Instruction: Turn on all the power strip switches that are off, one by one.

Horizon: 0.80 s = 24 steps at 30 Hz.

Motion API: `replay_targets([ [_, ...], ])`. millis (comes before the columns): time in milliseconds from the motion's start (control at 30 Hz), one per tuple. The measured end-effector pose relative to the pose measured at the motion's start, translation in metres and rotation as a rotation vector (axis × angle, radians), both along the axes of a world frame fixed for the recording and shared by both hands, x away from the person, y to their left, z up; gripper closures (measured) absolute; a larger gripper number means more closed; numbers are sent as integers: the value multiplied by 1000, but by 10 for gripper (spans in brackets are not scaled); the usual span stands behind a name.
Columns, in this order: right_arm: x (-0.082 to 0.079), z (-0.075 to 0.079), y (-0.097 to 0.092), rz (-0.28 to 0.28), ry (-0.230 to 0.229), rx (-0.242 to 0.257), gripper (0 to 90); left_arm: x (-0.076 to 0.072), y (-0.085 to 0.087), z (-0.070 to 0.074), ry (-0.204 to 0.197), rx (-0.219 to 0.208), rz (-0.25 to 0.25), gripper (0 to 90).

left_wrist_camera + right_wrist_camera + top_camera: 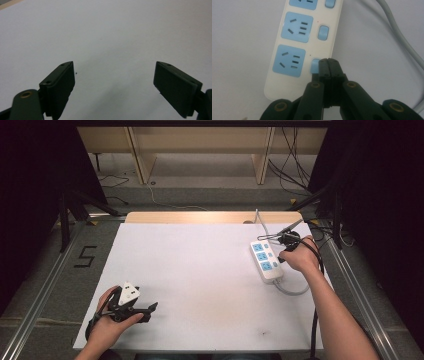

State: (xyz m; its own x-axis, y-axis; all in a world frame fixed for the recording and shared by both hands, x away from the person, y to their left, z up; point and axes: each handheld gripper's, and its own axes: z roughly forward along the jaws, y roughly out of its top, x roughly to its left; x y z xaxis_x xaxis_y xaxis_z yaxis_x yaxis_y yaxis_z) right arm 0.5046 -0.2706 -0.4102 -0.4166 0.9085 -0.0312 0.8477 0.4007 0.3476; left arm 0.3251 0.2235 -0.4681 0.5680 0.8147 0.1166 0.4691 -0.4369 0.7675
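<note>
A cream power strip (266, 261) with blue sockets lies at the right of the white sheet. My right gripper (279, 262), held in a hand, is at its right side. In the right gripper view the gripper (328, 61) is shut, with nothing between the jaws. Its tips rest over the nearest blue switch (314, 65) of the power strip (312, 42); I cannot tell if they touch it. At the front left a hand holds my left gripper (151, 308) low over the sheet. In the left gripper view it (114, 72) is open wide over bare white sheet.
The strip's grey cable (292, 291) loops off its near end and runs back along the right side (402, 37). The white sheet (200, 270) covers the table. A wooden edge (210, 216) shows at the far side. Metal rails flank the table.
</note>
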Motion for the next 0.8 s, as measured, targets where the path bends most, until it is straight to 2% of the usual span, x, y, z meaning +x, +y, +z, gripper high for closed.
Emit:
replay_targets([
  [200,3,-2,1,-1,-1,5,900,0,0,0,0,2,-2,172],
  [800,8,-11,11,17,34,-4,900,0,0,0,2,3,-4,172],
])
